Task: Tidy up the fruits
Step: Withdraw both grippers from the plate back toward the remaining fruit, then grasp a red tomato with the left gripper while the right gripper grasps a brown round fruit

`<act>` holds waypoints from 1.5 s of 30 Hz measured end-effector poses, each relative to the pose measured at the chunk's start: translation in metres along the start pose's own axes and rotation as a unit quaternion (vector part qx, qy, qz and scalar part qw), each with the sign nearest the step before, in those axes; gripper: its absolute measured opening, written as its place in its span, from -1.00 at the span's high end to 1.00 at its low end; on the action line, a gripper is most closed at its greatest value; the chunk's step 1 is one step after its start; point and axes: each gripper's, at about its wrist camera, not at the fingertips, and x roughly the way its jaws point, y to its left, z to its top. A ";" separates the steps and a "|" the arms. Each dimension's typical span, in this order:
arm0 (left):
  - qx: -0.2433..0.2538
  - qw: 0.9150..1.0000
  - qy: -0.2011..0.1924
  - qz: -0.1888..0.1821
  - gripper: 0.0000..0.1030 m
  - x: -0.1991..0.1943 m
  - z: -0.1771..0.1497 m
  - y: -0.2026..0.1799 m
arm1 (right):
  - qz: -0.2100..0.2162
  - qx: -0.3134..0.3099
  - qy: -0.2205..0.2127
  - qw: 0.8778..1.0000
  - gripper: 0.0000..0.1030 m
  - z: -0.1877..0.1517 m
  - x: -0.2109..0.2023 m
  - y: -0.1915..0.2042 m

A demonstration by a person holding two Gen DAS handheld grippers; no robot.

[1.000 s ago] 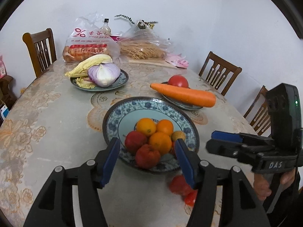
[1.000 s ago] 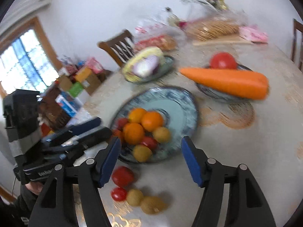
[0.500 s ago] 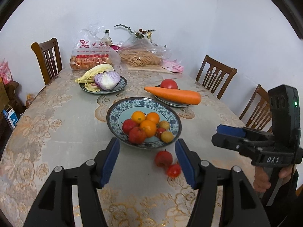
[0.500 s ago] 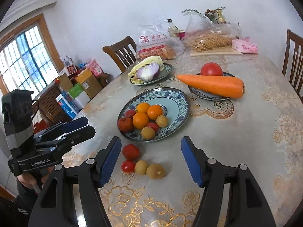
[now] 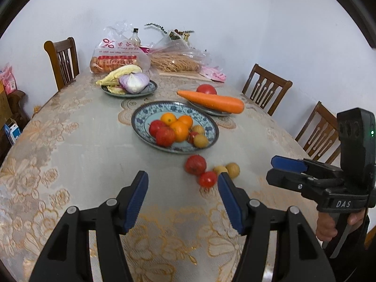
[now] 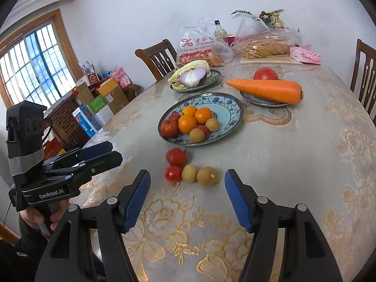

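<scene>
A blue patterned fruit plate holds oranges, red fruits and small yellow-brown fruits. On the tablecloth in front of it lie a red fruit, a small tomato and two yellow-brown fruits. My left gripper is open and empty, held back from the loose fruits. My right gripper is open and empty, just short of them. Each gripper shows in the other's view, the right and the left.
A plate with a large carrot and a tomato stands behind right. A plate with onion and cabbage stands behind left. Bags of food sit at the far end. Wooden chairs ring the table.
Both grippers have pulled back and up from the fruit plate. The loose fruits now lie in full view in front of them. Both stay open.
</scene>
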 end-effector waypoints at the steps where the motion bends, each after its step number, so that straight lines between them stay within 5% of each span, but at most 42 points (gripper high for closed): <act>1: 0.004 1.000 0.003 0.001 -0.26 0.001 -0.003 -0.003 | 0.000 0.000 0.001 1.000 -0.31 -0.003 -0.001 0.001; 15: 0.018 1.000 0.023 -0.004 -0.26 0.015 -0.036 -0.008 | -0.004 -0.003 0.009 1.000 -0.31 -0.038 0.009 0.007; 21: 0.028 0.999 0.012 -0.026 -0.24 0.014 -0.017 -0.008 | 0.000 0.001 0.001 1.000 -0.31 -0.030 0.010 0.004; 23: 0.045 0.997 0.027 -0.059 -0.06 0.022 -0.006 -0.012 | -0.003 0.006 -0.007 1.000 -0.31 -0.025 0.009 0.000; 26: 0.053 0.995 0.068 -0.059 0.37 0.042 0.004 -0.016 | -0.012 0.015 -0.012 1.000 -0.31 -0.021 0.011 -0.009; 40: 0.084 0.989 0.120 -0.020 0.21 0.090 0.006 -0.029 | -0.026 0.013 0.004 1.000 -0.31 -0.010 0.019 -0.024; 45: 0.083 0.989 0.120 -0.024 0.39 0.093 0.008 -0.030 | -0.004 -0.007 0.035 0.999 -0.20 0.002 0.031 -0.021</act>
